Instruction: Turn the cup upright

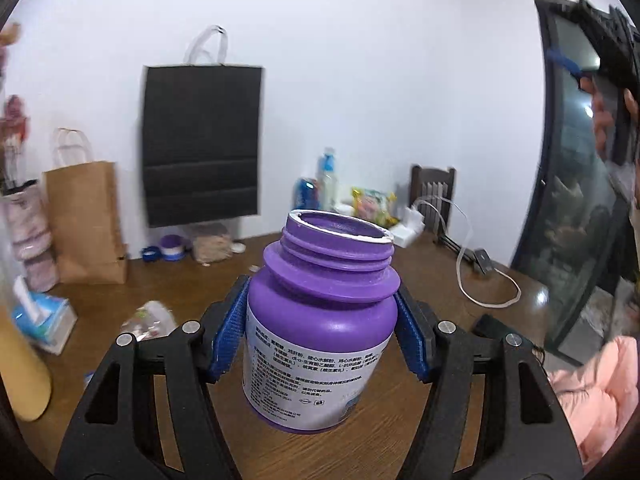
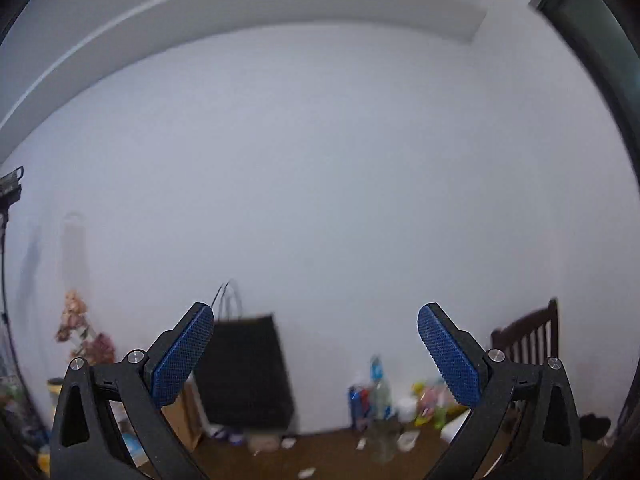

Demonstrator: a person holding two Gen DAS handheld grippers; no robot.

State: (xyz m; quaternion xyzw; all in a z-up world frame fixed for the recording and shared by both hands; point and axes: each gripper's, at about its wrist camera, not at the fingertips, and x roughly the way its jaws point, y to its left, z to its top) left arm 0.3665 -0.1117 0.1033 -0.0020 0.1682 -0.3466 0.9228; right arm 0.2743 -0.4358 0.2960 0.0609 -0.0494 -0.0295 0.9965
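Observation:
The cup is a purple plastic bottle (image 1: 320,320) with a white printed label and an open, capless mouth facing up. In the left wrist view it stands upright, slightly tilted, above the brown wooden table (image 1: 280,452). My left gripper (image 1: 320,328) is shut on its body, with the blue pads (image 1: 228,332) pressed against both sides. Whether its base touches the table is unclear. My right gripper (image 2: 316,354) is open and empty, raised high and facing the white wall; the bottle is not in its view.
At the table's back stand a black paper bag (image 1: 202,144), a brown paper bag (image 1: 86,220), bottles and snack packets (image 1: 344,196) and a charger with a white cable (image 1: 472,264). A tissue pack (image 1: 44,320) lies left. A dark chair (image 1: 434,196) and glass door (image 1: 576,184) are right.

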